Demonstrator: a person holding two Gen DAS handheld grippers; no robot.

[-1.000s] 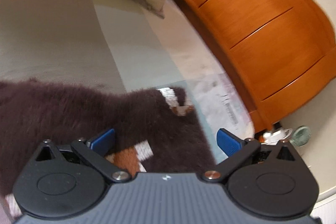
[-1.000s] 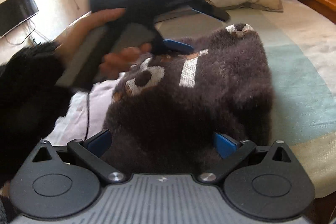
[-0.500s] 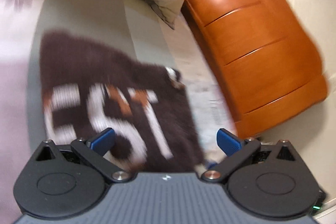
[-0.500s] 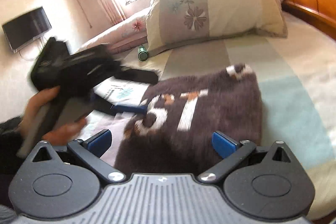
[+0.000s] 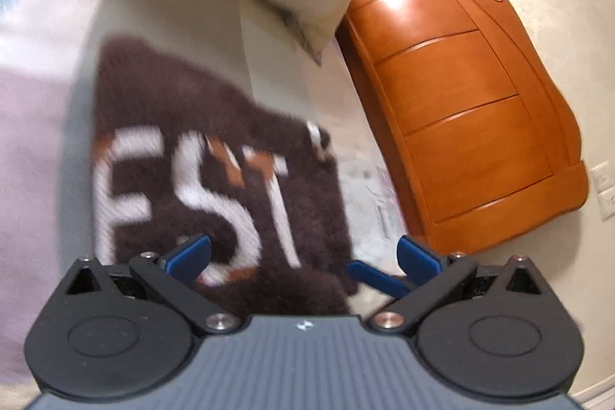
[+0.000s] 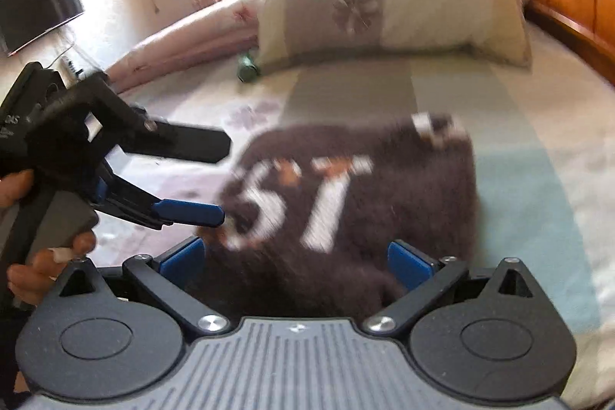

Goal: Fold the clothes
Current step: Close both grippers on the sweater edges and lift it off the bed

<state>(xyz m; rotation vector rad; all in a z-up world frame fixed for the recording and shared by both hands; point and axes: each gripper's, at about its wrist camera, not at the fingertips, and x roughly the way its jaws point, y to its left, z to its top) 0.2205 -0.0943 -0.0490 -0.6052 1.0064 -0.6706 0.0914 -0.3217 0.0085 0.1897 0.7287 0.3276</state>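
Hovering wide apart and empty, the left tongs [image 5: 303, 254] and right tongs [image 6: 296, 260] are sitting just above the near edge of the folded brown sweater [image 6: 357, 202], which is lying flat on the bed [image 6: 538, 179]; beyond it, a pillow [image 6: 384, 6] is resting against the wooden headboard [image 5: 472, 110].

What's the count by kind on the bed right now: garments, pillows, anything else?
Garments: 1, the folded brown sweater.
Pillows: 1, the beige flowered pillow.
Quilts: 1, the pink rolled quilt.
Small items: 1, a green object beside the pillow, too blurred to identify.
Total: 4.
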